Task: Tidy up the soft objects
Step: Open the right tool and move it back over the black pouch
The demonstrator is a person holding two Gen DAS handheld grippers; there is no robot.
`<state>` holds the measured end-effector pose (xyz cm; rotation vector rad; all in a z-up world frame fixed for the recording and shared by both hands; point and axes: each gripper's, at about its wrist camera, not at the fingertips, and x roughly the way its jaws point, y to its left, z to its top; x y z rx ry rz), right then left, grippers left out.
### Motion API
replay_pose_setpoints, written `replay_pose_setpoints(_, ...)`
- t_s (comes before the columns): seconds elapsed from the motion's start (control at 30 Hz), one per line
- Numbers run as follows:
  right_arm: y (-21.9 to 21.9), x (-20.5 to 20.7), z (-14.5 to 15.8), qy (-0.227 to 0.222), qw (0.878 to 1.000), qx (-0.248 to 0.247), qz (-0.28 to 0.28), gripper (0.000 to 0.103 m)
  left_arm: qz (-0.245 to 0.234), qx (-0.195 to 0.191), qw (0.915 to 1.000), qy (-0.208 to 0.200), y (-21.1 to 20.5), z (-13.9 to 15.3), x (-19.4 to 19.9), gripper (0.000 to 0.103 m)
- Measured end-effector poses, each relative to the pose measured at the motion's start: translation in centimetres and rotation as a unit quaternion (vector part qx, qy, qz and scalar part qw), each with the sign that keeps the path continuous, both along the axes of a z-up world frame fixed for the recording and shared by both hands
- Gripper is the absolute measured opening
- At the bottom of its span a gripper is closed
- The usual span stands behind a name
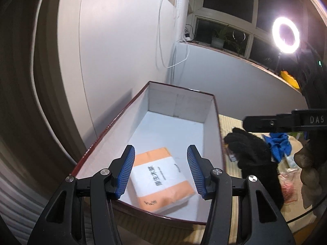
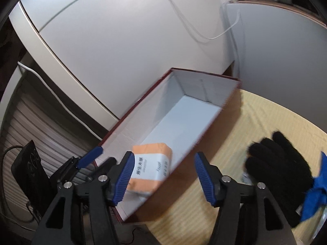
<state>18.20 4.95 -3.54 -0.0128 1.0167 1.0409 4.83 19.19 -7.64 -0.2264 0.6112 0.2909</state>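
Observation:
A dark red box (image 1: 184, 106) with a white inside lies open on a straw-coloured mat (image 2: 245, 122). An orange and white tissue pack (image 1: 161, 179) rests on its floor at the near end, also visible in the right wrist view (image 2: 151, 163). My left gripper (image 1: 161, 148) hovers open above that pack, nothing between its blue pads. My right gripper (image 2: 164, 155) is open too, over the box's near right wall, and holds nothing. Right of the box lie a black knit glove (image 1: 251, 153) (image 2: 273, 161) and a blue cloth (image 1: 278, 145) (image 2: 314, 196).
White wall panels with hanging cables (image 1: 173, 40) stand behind the box. A ring light (image 1: 285, 34) shines at the right by a window sill with plants (image 1: 218, 40). Plastic bags (image 1: 290, 181) lie beyond the glove. A black device (image 2: 28, 173) sits at the lower left.

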Motion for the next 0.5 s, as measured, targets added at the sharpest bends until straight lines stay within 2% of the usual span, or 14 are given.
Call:
replay_pose_setpoints(0.13,-4.2,0.1,0.3,-0.006,1.000,0.005,-0.027,0.065,-0.022,-0.013,0.9996,-0.008,-1.2,0.5,-0.4,0.061)
replay_pose_setpoints(0.2,-5.9,0.1,0.4,-0.007,0.999,0.008,-0.041,0.072,-0.036,-0.017,0.9992,-0.011,-2.1,0.7,-0.6,0.062)
replay_pose_setpoints(0.3,-8.7,0.1,0.6,-0.006,0.998,0.017,-0.057,0.076,-0.063,-0.035,0.9973,-0.015,-3.6,0.9,-0.8,0.069)
replay_pose_setpoints(0.5,-12.9,-0.4,0.1,-0.004,0.998,0.002,-0.070,0.079,-0.118,-0.066,0.9908,-0.002,-6.9,-0.2,-1.0,0.069)
